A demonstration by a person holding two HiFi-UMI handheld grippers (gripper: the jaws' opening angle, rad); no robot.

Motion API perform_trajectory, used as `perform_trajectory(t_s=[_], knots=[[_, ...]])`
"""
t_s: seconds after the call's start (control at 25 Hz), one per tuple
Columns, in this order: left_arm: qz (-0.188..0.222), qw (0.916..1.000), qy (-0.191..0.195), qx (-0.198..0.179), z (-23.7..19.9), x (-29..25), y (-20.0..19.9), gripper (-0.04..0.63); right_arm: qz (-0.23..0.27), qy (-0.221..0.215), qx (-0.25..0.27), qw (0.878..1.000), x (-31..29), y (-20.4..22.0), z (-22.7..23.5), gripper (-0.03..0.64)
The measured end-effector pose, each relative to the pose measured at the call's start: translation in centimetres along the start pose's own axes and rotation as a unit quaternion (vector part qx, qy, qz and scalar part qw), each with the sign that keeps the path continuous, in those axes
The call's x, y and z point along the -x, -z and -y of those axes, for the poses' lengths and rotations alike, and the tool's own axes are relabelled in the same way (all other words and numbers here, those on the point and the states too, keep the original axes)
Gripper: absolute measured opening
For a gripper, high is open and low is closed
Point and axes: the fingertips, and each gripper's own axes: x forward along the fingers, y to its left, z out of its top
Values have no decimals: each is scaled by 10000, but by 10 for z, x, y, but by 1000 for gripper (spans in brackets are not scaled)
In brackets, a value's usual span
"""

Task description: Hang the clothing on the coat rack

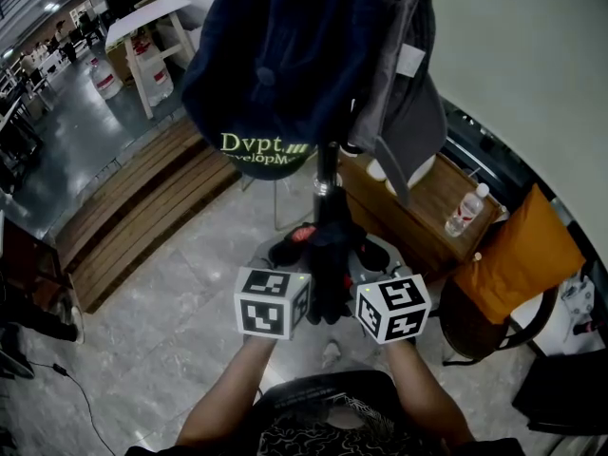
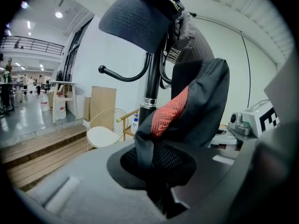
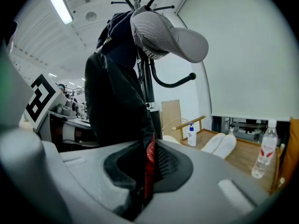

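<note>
Both grippers are clamped on the same black garment (image 1: 329, 259), which has a red knit patch. In the left gripper view, the left gripper (image 2: 161, 192) has its jaws drawn together on a bunched fold of the black fabric. The cloth rises out of the pinch, with the red patch showing just above it. In the right gripper view, the right gripper (image 3: 142, 190) is likewise closed tight on the garment. A thin red edge is caught right in the nip, and the black body of the cloth stands up to the left of it. No gap shows between the jaws of either gripper beyond the fabric's thickness.

From the head view the two marker cubes (image 1: 273, 302) sit side by side, with the garment gathered between them. It is held up close to the dark pole of the coat rack (image 1: 326, 174) (whether cloth and pole actually touch cannot be told) and hangs on no hook.

Higher on the rack, a navy cap (image 1: 275, 65) with pale lettering on it hangs beside a grey cap (image 3: 170, 34). A curved hook (image 2: 121, 73) sticks out bare on the left, below the navy cap.

Behind the rack is a wooden table (image 1: 418, 217) with a water bottle (image 1: 465, 212) on it, and an orange cushion (image 1: 518, 255) lies on a chair near it.
</note>
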Motion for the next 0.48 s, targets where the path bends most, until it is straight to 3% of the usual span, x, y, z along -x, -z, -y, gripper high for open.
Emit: perform_trajectory(t_s=[0.48], knots=[[-94,10000,-11,-31,7,10,15,35,-52,27,-46,10000,10,14,-9,34]])
